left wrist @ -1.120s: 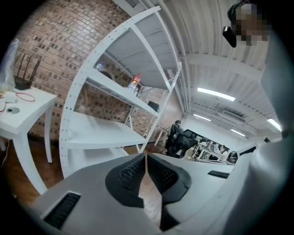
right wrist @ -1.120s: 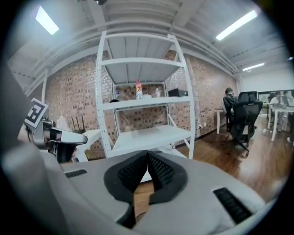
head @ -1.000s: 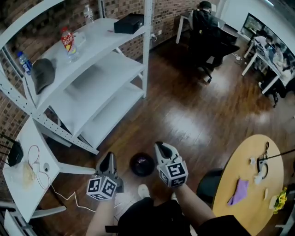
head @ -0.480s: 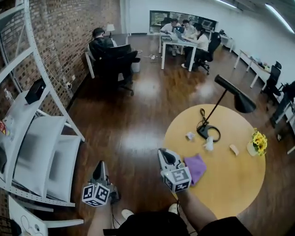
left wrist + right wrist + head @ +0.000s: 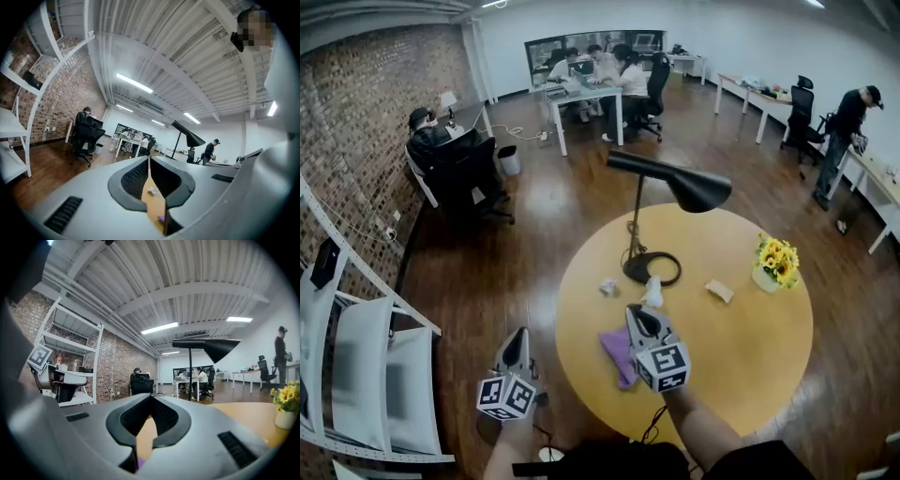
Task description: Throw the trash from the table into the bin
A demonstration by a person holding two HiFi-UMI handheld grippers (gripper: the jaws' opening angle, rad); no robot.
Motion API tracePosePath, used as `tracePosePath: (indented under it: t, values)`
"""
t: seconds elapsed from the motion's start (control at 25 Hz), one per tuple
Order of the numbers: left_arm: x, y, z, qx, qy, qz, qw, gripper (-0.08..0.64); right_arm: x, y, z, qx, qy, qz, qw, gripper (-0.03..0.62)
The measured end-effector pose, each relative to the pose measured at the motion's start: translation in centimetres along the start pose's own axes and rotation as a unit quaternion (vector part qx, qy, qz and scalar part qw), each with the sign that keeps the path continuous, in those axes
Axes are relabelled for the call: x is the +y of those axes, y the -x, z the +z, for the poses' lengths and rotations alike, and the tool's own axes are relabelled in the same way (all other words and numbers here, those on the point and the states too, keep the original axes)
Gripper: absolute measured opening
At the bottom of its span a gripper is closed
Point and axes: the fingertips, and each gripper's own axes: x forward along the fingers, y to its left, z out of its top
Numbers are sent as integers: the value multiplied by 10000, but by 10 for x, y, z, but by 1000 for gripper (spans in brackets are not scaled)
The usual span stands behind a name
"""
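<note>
1. Right gripper (image 5: 637, 317) clenched and empty over the table (image 5: 769, 356). Left gripper (image 5: 517, 339) is the same, off its edge.
2. Trash: paper wad (image 5: 653, 293) at our 12 o'clock, smaller wad (image 5: 608, 287) at 11.
3. Risk: reaching in, we clip the lamp base (image 5: 652, 268) just behind. Bin unseen.

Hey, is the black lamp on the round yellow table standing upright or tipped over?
Upright: the black lamp stands on its round base on the table, with its thin pole rising to the shade.
</note>
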Motion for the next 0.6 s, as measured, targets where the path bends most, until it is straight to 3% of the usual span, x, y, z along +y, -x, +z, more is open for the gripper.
tracePosePath:
  t: [0.28,0.44,0.6]
  values:
    - [-89,-56,-38,400,-36,-827,9958,18,-95,52,-23,178,-282,-840,9959,2]
    - [-122,-81,-60,689,-3,-1405,9877,18,-127,84,-32,318,-344,-1391,9892,2]
    - [-146,-114,-66,798,103,-1960,9773,18,-151,107,-15,230,-296,-1921,9807,2]
